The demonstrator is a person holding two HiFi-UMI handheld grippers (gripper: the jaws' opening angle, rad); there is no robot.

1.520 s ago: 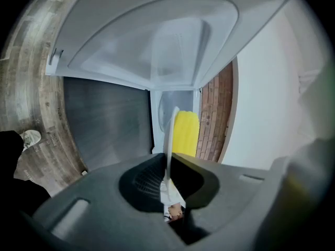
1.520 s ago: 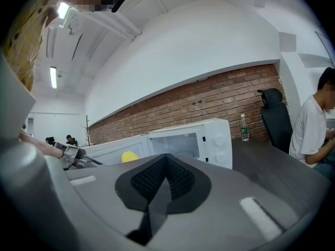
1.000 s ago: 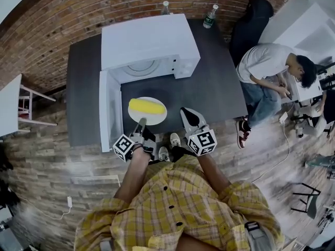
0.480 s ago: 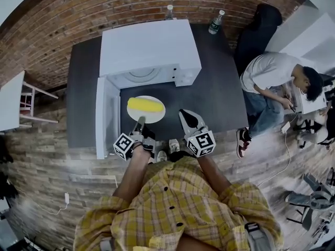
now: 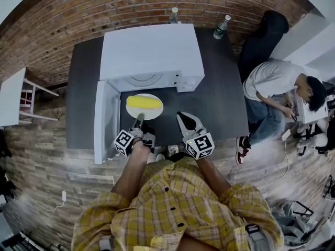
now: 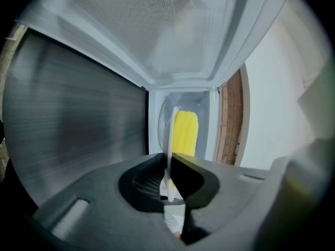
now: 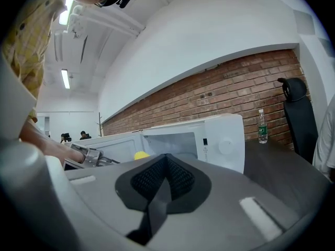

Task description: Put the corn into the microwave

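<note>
Yellow corn [image 5: 144,102] on white plate [image 5: 152,114], before the open microwave [image 5: 152,51]; my left gripper [image 5: 139,118] pinches the plate's near rim; my right gripper [image 5: 182,115] is closed, empty.

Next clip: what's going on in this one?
A person in a yellow checked shirt works two handheld grippers at a dark table. The left gripper is clamped on the rim of a round white plate carrying a yellow corn cob, just in front of the white microwave, whose door stands open to the left. The corn is not yet inside. The right gripper is shut and empty, beside the plate.
</note>
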